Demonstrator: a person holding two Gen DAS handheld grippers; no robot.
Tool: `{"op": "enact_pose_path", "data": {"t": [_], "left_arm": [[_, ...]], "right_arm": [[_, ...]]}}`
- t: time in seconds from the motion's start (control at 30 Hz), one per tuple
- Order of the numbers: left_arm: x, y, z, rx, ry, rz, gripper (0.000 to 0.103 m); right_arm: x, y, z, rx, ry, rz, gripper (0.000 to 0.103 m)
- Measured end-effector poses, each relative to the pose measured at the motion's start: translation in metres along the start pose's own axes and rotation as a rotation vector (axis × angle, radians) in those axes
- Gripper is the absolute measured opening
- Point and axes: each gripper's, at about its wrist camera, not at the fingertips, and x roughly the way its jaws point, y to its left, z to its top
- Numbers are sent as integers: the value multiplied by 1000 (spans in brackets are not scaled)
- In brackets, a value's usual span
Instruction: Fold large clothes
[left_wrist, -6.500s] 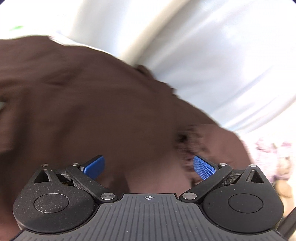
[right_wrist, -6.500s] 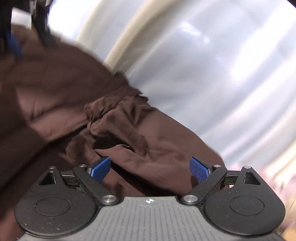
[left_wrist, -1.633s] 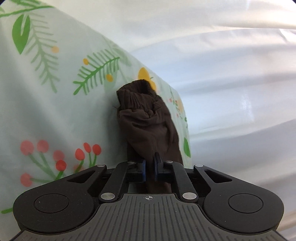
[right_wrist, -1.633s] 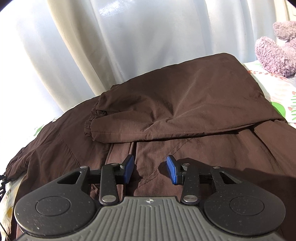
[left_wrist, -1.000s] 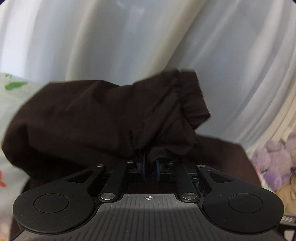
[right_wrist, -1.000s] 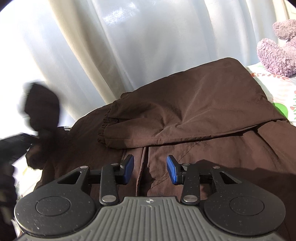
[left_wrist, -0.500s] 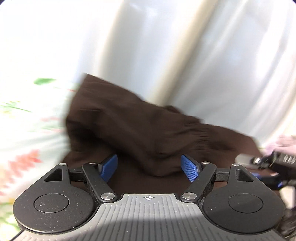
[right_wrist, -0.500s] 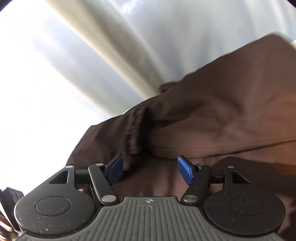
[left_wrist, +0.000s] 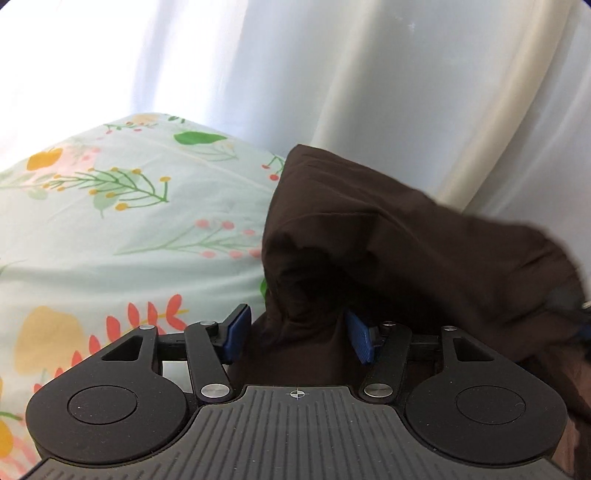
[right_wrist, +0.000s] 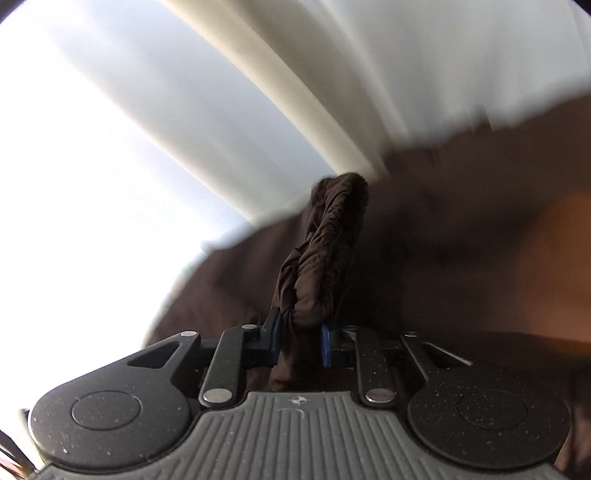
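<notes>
A large dark brown garment (left_wrist: 388, 236) lies on a floral bedsheet (left_wrist: 129, 221). My left gripper (left_wrist: 297, 334) is open, its blue pads (left_wrist: 236, 328) either side of a raised fold of the brown cloth. My right gripper (right_wrist: 299, 341) is shut on a gathered elastic cuff of the garment (right_wrist: 328, 251), which stands up between the pads. The rest of the garment (right_wrist: 480, 240) is blurred behind it.
White curtains (left_wrist: 369, 74) hang close behind the bed and fill the upper part of both views (right_wrist: 258, 92). The sheet extends to the left of the garment in the left wrist view.
My right gripper has closed on the cuff, having been open half a second ago. My left gripper has let go of its sleeve end and now stands open around a fold.
</notes>
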Motion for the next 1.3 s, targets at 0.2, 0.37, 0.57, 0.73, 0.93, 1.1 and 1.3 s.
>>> {"op": "enact_pose_path", "data": {"t": [0.2, 0.37, 0.57, 0.73, 0.93, 1.1, 1.3], "left_arm": [[-11, -27, 1, 99, -62, 20, 69], [6, -53, -14, 178, -10, 50, 79], [-4, -62, -22, 257, -9, 57, 83], [-23, -53, -13, 199, -17, 0, 86], [-53, -51, 15, 52, -114, -171, 96], [-17, -96, 26, 98, -152, -244, 96], [56, -115, 5, 188, -71, -158, 97]], "right_arm": [[-78, -1, 16, -146, -217, -158, 19], [-72, -34, 9, -164, -156, -384, 19], [-42, -55, -9, -233, -35, -534, 19], [-42, -54, -7, -270, -61, -566, 34], [-69, -35, -3, -311, -279, -663, 47], [-27, -5, -2, -473, -175, -461, 39], [11, -27, -26, -517, -60, -483, 39]]}}
